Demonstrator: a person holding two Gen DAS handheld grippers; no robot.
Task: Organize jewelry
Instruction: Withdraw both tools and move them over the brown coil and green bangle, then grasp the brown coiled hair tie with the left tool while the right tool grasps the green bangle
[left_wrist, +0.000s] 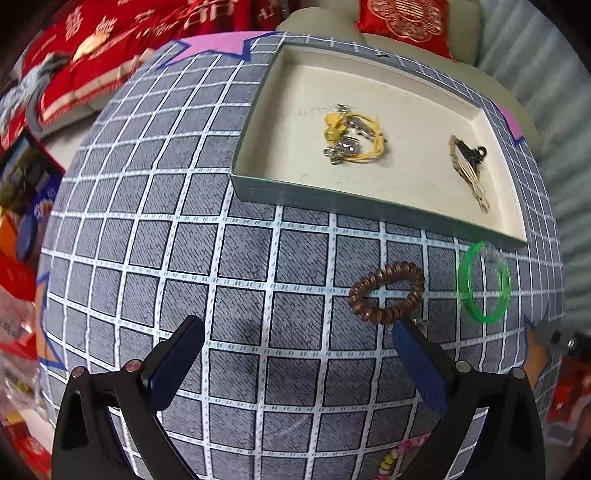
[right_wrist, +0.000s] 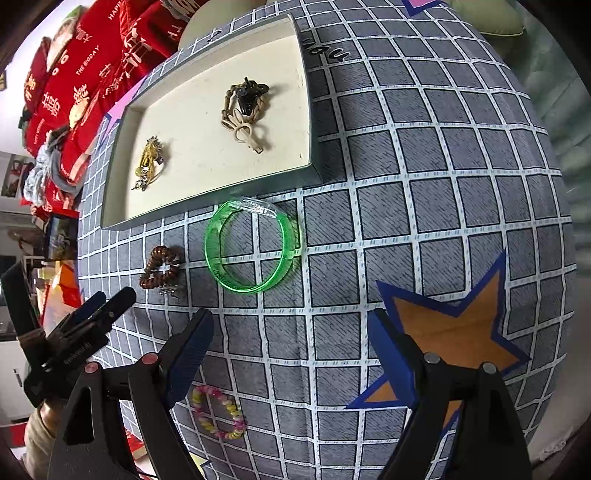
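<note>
A shallow cream-lined tray (left_wrist: 258, 110) is set on a table covered with a grey checked cloth (left_wrist: 184, 258), and all places below are given from this tray. Inside the tray 2 pieces of jewelry are seen: a yellow cord bracelet with silver charms (left_wrist: 351, 134) lies near the middle, and a beige braided bracelet with a black clip (left_wrist: 467, 166) lies toward the tray's right end in the left wrist view.

Outside the tray, just in front of its near wall, a green transparent bangle (right_wrist: 253, 245) is laid flat on the cloth; its clear part seems to touch the wall, but this cannot be told surely. Beside the bangle, a little farther from the tray, a brown coiled hair tie (left_wrist: 386, 291) is placed. Well in front of the tray, at the cloth's near edge, a pink and yellow beaded bracelet (right_wrist: 218, 413) is found. An orange star with a blue border (right_wrist: 454, 332) is printed on the cloth, in front of the tray's right corner.

The left gripper (left_wrist: 299, 332) is held spread wide, with nothing between its fingers; its right fingertip is close to the hair tie. The right gripper (right_wrist: 291, 325) is also released, and it is held above the cloth in front of the bangle.
</note>
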